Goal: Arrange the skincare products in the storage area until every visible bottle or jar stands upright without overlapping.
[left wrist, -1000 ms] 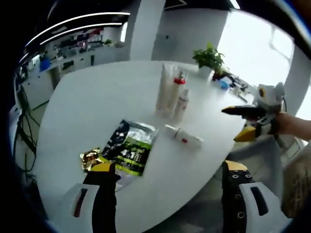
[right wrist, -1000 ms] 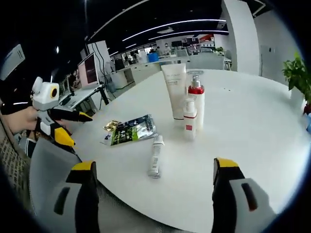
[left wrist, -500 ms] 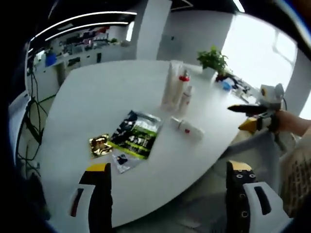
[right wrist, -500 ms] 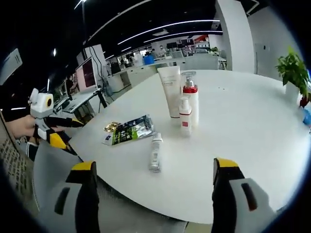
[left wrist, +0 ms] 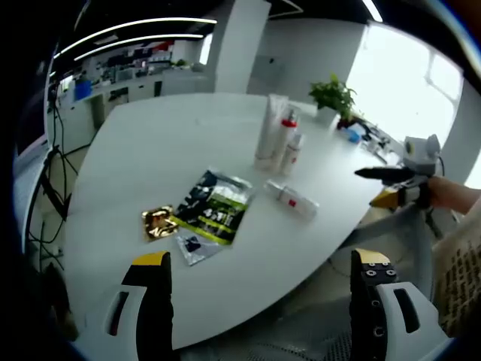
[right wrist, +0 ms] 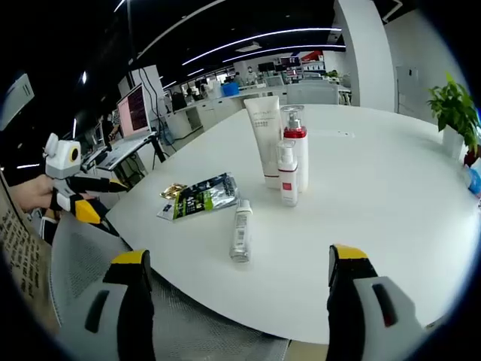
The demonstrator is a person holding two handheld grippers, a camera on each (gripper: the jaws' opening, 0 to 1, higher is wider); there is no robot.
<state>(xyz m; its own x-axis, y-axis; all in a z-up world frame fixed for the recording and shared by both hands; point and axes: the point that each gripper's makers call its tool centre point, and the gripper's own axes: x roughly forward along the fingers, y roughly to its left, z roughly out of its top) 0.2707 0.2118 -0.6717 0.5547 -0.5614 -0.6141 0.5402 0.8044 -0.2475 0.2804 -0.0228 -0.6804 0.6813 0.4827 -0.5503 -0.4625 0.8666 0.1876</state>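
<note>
Fallen bottle [left wrist: 291,201] on table [left wrist: 143,150], tongs [left wrist: 259,301] agape

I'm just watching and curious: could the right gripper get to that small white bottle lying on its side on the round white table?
Probably yes. The right gripper is open and the small white bottle lies straight ahead near the table's edge, nothing between.

The table [right wrist: 391,195] had a smooth white top w/ a soft sheen. The tall tube [right wrist: 267,139] looked like matt white plastic; the pump bottle [right wrist: 295,154] – glossy white, red collar. The sachets [left wrist: 213,208] were shiny foil – one gold packet [left wrist: 158,223] esp. reflective. The fallen bottle [right wrist: 241,230] looked like pale, slightly glossy plastic.
</note>
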